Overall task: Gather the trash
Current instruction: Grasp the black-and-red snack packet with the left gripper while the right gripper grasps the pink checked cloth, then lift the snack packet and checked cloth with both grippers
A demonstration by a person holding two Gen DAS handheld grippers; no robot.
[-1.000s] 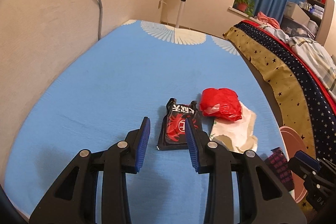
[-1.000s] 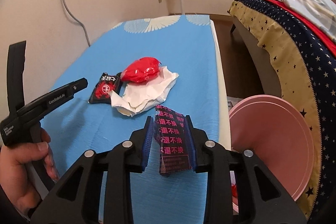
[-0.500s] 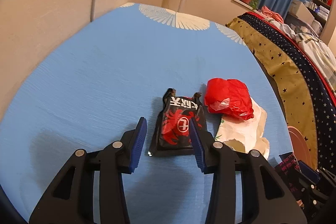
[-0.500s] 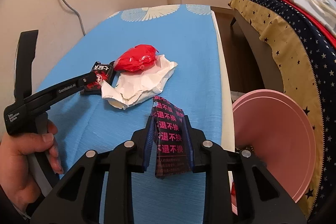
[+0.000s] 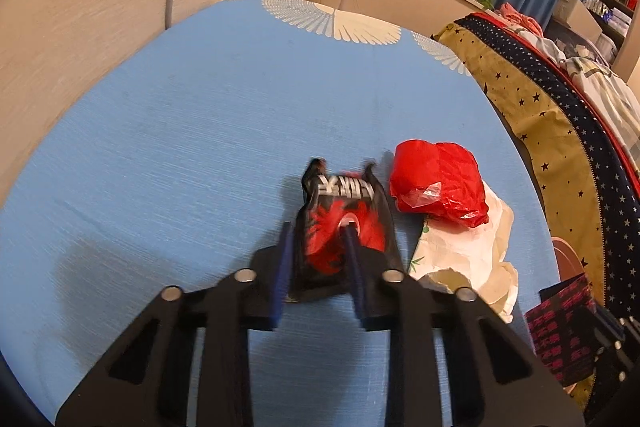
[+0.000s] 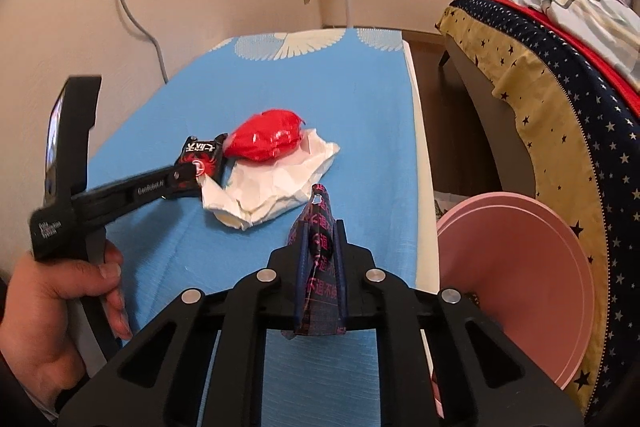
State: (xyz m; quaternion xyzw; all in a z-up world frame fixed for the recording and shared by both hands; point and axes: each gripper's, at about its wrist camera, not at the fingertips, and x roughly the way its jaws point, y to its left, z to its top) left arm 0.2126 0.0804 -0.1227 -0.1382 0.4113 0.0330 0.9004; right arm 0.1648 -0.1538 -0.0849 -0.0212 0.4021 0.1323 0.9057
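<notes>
Both pairs of fingers have just been closing: the left gripper (image 5: 318,259) apparently pinches the black-and-red snack wrapper (image 5: 344,227), the right gripper (image 6: 320,251) the dark printed wrapper (image 6: 318,267). At two o'clock on the bench (image 5: 200,147), the red plastic bag (image 5: 438,183) and crumpled white paper (image 5: 472,255) are left uncollected.

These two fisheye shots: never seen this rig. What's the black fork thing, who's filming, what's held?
No robot: a person holds one two-finger tool in each hand, and a camera on each looks along its jaws. One view is from the left gripper, the other from the right gripper; the hand in the right view holds the left tool. On the blue table lie a red plastic bag on a crumpled white wrapper. The left jaws have just been closing on a black-and-red snack packet. The right jaws, also just closing, pinch a dark wrapper with pink print. A pink bin stands beside the table.
</notes>
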